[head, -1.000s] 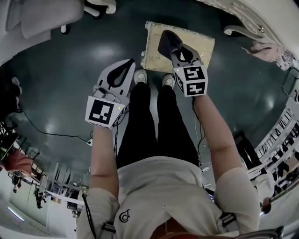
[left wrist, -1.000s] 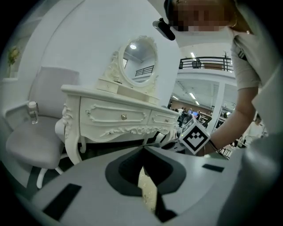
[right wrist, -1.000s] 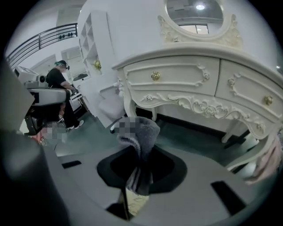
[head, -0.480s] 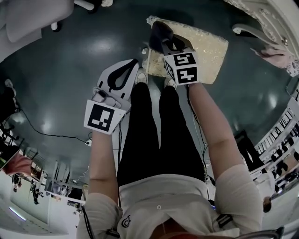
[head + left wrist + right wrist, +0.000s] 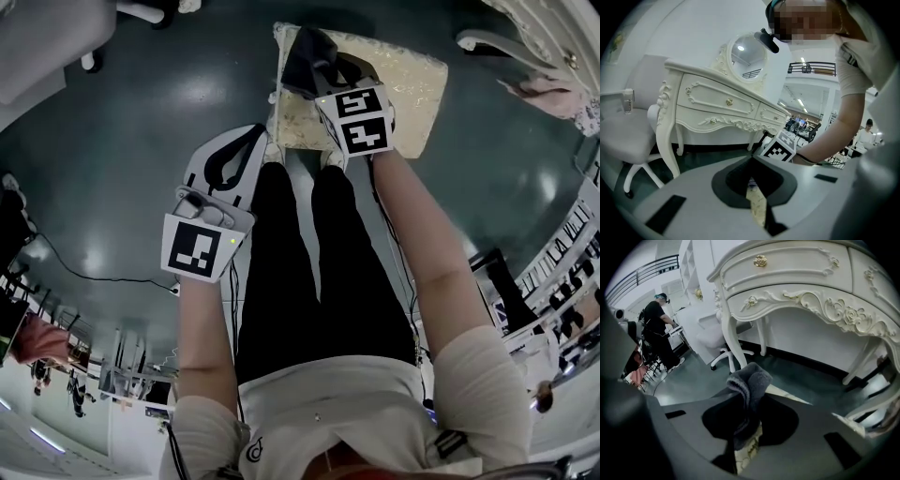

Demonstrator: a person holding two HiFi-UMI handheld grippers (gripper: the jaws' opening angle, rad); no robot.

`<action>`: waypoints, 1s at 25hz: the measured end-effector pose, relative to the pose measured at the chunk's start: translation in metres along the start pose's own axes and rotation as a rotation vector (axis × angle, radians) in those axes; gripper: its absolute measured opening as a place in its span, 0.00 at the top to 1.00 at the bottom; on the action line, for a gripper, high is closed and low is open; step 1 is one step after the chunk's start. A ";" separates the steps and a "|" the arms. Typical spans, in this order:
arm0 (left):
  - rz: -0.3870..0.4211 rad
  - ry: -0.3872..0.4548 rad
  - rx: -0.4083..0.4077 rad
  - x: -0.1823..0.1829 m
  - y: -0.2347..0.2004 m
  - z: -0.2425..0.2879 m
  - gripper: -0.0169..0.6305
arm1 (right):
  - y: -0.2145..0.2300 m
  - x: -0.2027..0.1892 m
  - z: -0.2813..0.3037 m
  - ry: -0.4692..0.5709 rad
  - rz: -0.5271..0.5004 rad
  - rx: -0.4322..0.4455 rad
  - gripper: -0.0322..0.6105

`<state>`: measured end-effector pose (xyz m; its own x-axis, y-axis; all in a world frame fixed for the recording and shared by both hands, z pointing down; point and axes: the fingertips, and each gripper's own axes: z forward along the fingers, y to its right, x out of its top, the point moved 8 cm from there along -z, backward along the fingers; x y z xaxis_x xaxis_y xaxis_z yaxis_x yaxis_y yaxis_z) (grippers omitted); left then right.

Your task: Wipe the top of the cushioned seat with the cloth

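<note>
The cushioned seat (image 5: 412, 84) is a cream, gold-patterned square pad on the floor-level stool in front of my feet. My right gripper (image 5: 317, 77) is over the seat's left part, shut on a dark grey cloth (image 5: 302, 56) that bunches out past the jaw tips onto the cushion. In the right gripper view the cloth (image 5: 748, 380) sticks up from the right gripper (image 5: 746, 397), and a strip of cushion (image 5: 747, 447) shows below it. My left gripper (image 5: 251, 139) hangs left of the seat, above the floor, shut and holding nothing. A sliver of cushion (image 5: 757, 206) shows through the left gripper (image 5: 751, 161).
A white ornate dressing table (image 5: 797, 282) stands behind the seat, with a round mirror (image 5: 745, 51) on top. White swivel chairs (image 5: 628, 136) (image 5: 719, 341) are to the left. My legs and shoes (image 5: 274, 150) touch the seat's near edge. A pink cloth (image 5: 553, 94) lies far right.
My right gripper has slid the cloth leftward and farther away across the cushion, toward its far left corner. The left gripper stayed shut beside my left leg.
</note>
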<state>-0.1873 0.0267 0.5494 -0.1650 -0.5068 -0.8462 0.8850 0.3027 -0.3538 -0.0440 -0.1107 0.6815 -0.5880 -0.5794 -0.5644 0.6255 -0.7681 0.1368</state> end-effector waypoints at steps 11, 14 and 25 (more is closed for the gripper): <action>0.019 -0.038 -0.038 -0.010 0.046 0.016 0.95 | 0.048 -0.030 -0.030 0.011 0.037 -0.037 0.82; 0.035 -0.058 -0.062 -0.014 0.063 0.027 0.95 | 0.064 -0.040 -0.038 0.013 0.047 -0.041 0.82; 0.043 -0.044 -0.096 -0.013 0.112 0.077 0.95 | 0.132 -0.075 -0.071 0.003 0.058 -0.085 0.82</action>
<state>-0.0528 0.0049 0.5513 -0.1066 -0.5260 -0.8438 0.8449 0.3994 -0.3558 0.1194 -0.1489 0.6841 -0.5484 -0.6212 -0.5599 0.6998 -0.7074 0.0994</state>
